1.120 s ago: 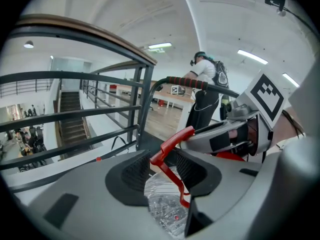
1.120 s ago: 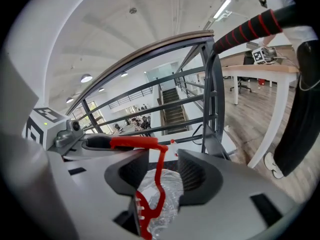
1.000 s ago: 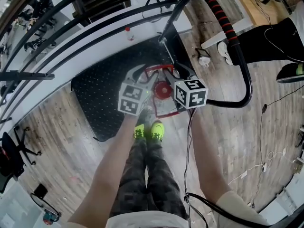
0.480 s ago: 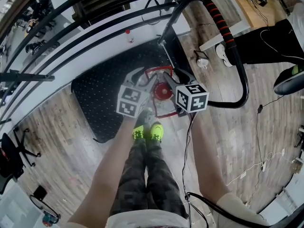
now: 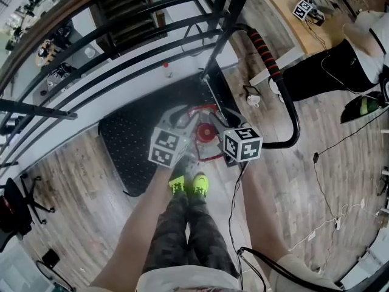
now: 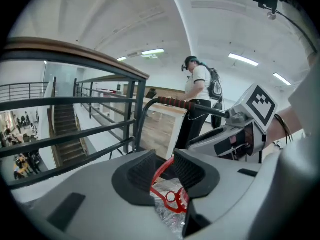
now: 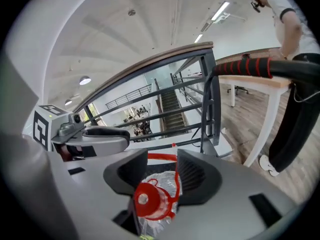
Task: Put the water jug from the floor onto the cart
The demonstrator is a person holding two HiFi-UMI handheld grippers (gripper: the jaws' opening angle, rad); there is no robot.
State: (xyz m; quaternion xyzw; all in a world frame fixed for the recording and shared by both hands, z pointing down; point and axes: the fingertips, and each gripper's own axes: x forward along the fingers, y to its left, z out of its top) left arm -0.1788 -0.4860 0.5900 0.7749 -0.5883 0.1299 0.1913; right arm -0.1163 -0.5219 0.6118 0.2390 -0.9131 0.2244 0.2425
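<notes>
1. The water jug [image 5: 205, 132] hung between your two tongs, over the black cart [image 5: 124, 140].
2. Your left tongs [image 6: 167, 165] were closing on its red handle [image 6: 160, 173].
3. Your right tongs [image 7: 162, 163] pinched that handle too.

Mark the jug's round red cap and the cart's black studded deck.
Round red jug cap [image 7: 144, 199]: right gripper view, its top face.
Black studded cart deck [image 5: 130, 145]: head view, bare left part.
</notes>
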